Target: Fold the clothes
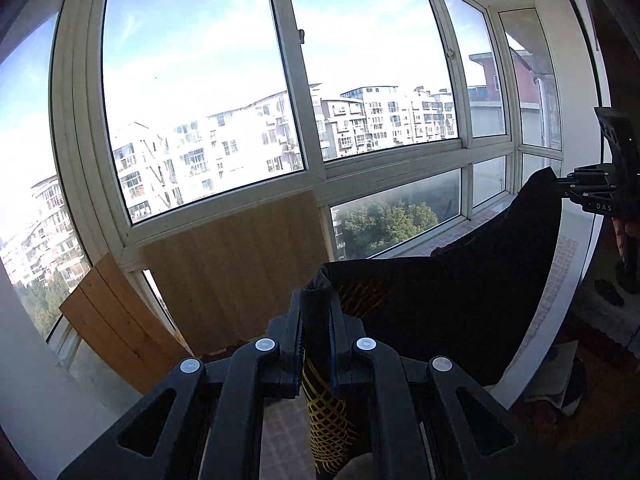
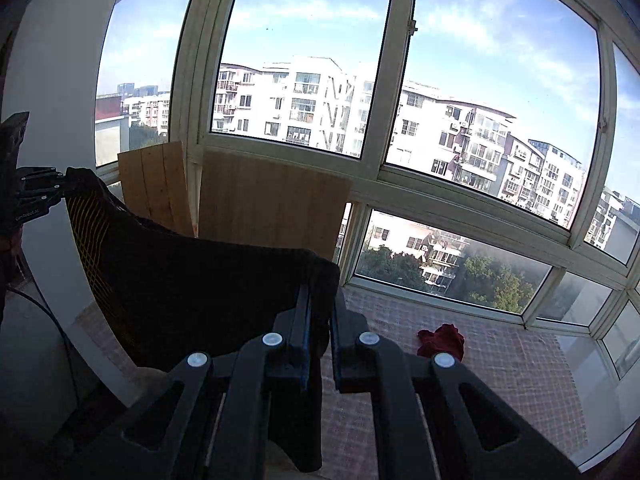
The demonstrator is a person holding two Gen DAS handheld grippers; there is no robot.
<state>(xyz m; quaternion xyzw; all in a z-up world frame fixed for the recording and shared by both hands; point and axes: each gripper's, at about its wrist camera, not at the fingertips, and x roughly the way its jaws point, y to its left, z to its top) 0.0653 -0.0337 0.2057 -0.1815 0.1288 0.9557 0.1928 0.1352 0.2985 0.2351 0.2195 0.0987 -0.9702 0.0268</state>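
A black garment (image 1: 460, 304) with a yellow net pattern hangs stretched in the air between my two grippers. My left gripper (image 1: 318, 296) is shut on one top corner of it; the patterned cloth hangs down between the fingers. My right gripper (image 2: 322, 292) is shut on the other top corner of the garment (image 2: 192, 280). In the left wrist view the right gripper (image 1: 560, 182) shows at the far right, pinching the cloth. In the right wrist view the left gripper (image 2: 64, 190) shows at the far left, holding its corner.
Large windows face apartment blocks. Wooden boards (image 1: 232, 264) lean against the window; they also show in the right wrist view (image 2: 264, 200). A tiled sill (image 2: 480, 368) below the window carries a crumpled red cloth (image 2: 442, 342). A white wall edge (image 1: 576, 272) curves at right.
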